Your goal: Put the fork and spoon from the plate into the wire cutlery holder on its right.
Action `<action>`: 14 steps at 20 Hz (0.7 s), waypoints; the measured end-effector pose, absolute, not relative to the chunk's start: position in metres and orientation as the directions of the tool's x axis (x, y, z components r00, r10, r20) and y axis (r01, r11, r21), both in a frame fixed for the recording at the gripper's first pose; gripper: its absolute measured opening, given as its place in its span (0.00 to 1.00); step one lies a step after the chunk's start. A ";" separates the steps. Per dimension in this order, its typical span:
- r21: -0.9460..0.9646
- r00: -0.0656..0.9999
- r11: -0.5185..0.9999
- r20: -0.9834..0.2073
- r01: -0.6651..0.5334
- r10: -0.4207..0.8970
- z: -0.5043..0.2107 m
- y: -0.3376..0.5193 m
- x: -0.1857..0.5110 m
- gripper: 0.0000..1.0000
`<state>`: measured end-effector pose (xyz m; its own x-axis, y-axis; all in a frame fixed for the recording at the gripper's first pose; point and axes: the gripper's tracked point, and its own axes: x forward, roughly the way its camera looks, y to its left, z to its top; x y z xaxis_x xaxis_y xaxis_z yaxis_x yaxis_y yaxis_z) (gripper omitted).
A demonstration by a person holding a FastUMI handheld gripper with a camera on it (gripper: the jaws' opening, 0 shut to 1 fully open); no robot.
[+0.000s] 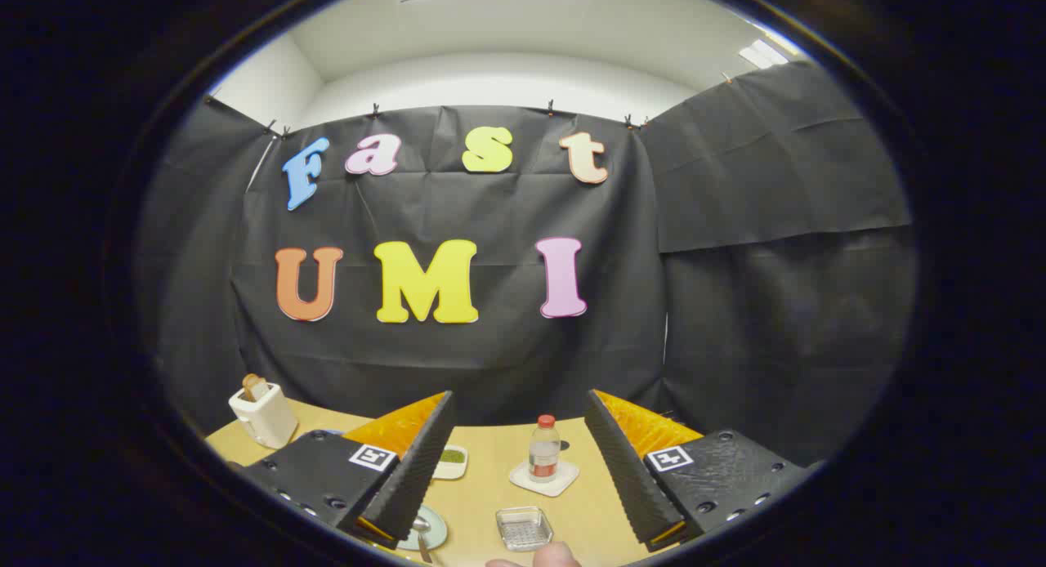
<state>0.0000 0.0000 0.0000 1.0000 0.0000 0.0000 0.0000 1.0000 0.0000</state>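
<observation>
At the bottom of the frame, left of centre, a pale green round plate (435, 530) held a metal utensil (422, 534); right of it stood the small silvery wire cutlery holder (524, 528), empty.

Gripper (520, 479) held level and facing forward, its two fingers spread wide apart with nothing between them. Both fingers (413, 469) angle inward toward their tips. A fingertip of a person's hand (549, 555) shows just below the gap.
</observation>
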 end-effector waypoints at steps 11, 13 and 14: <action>-0.024 0.997 0.998 -0.042 -0.059 0.058 -0.011 0.017 0.004 0.95; -0.032 0.996 0.996 -0.037 -0.078 0.077 -0.009 0.025 0.005 0.95; -0.037 0.995 0.995 -0.037 -0.092 0.090 -0.010 0.030 0.005 0.95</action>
<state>0.0049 0.0296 -0.0100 0.9952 0.0904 -0.0371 -0.0917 0.9951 -0.0369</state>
